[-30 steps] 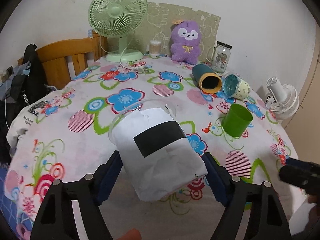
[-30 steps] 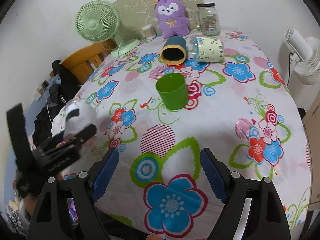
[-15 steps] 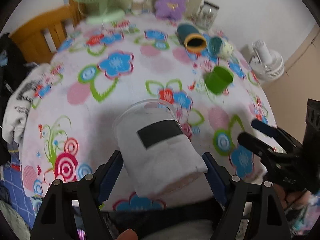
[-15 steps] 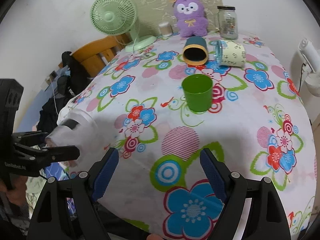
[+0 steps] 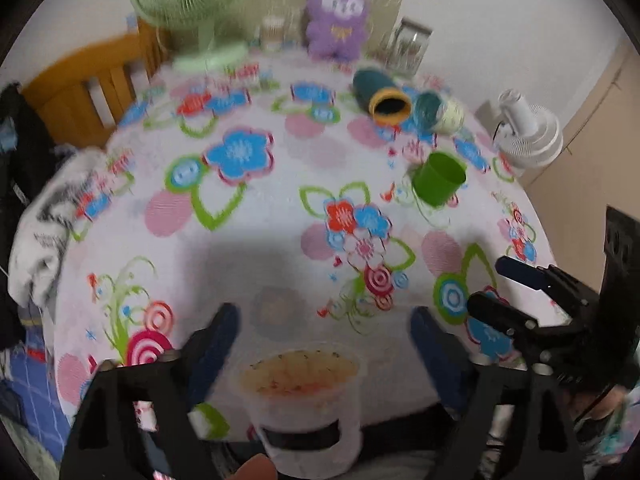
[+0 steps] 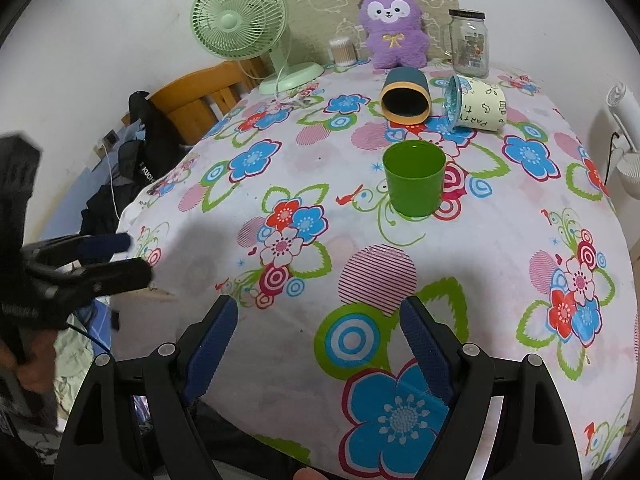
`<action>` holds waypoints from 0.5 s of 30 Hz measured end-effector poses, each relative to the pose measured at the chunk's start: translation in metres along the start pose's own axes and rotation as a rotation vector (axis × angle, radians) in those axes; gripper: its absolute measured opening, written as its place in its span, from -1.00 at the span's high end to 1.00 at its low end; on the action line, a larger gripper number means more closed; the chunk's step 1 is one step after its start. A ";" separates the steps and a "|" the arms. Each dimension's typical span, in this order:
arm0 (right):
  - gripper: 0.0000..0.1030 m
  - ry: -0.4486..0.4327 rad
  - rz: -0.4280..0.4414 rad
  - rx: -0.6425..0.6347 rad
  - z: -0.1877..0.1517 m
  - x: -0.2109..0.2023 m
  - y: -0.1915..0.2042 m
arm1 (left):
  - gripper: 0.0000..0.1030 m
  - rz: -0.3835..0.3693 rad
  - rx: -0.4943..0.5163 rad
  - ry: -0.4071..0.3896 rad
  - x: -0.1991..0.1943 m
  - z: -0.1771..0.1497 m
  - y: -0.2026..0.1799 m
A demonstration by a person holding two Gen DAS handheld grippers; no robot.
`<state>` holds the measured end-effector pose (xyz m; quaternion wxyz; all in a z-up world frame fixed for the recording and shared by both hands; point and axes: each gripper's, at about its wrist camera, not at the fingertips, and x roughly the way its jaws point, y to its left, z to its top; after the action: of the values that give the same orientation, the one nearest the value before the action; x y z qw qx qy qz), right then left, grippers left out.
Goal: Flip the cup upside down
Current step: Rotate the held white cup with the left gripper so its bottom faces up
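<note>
In the blurred left wrist view a clear plastic cup with a white label and black patch (image 5: 306, 404) sits low between my left gripper's (image 5: 324, 332) blue pads, its bottom end toward the camera; the pads stand wide apart and do not touch it. Whether it rests on anything is unclear. My right gripper (image 6: 318, 332) is open and empty over the near table edge; it also shows in the left wrist view (image 5: 504, 292). My left gripper shows at the left edge of the right wrist view (image 6: 116, 256). A green cup (image 6: 414, 178) stands upright on the table.
On the floral tablecloth (image 6: 500, 240) lie a dark blue cup with orange rim (image 6: 406, 96) and a cream cup (image 6: 476, 108), both on their sides. At the back stand a green fan (image 6: 244, 28), a purple plush (image 6: 394, 26) and a glass jar (image 6: 468, 42). A wooden chair (image 6: 196, 96) is at left.
The clear cup, gripped and pointing forward before, has dropped low in the left view with the jaws now apart from it. The left gripper has swung; the right barely moved.
</note>
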<state>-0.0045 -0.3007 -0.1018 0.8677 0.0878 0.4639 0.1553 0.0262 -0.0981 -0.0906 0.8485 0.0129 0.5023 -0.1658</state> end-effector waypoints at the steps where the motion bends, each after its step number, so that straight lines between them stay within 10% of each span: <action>1: -0.65 0.004 0.001 0.004 0.000 0.002 -0.001 | -0.95 0.018 0.005 -0.046 -0.002 -0.006 0.002; 15: -0.65 0.029 -0.014 -0.038 0.008 0.013 0.013 | -0.98 -0.034 -0.020 -0.241 -0.012 -0.069 0.005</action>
<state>0.0063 -0.2845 -0.1039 0.8635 0.0660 0.4739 0.1594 -0.0363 -0.0774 -0.1155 0.9000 -0.0240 0.3982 -0.1754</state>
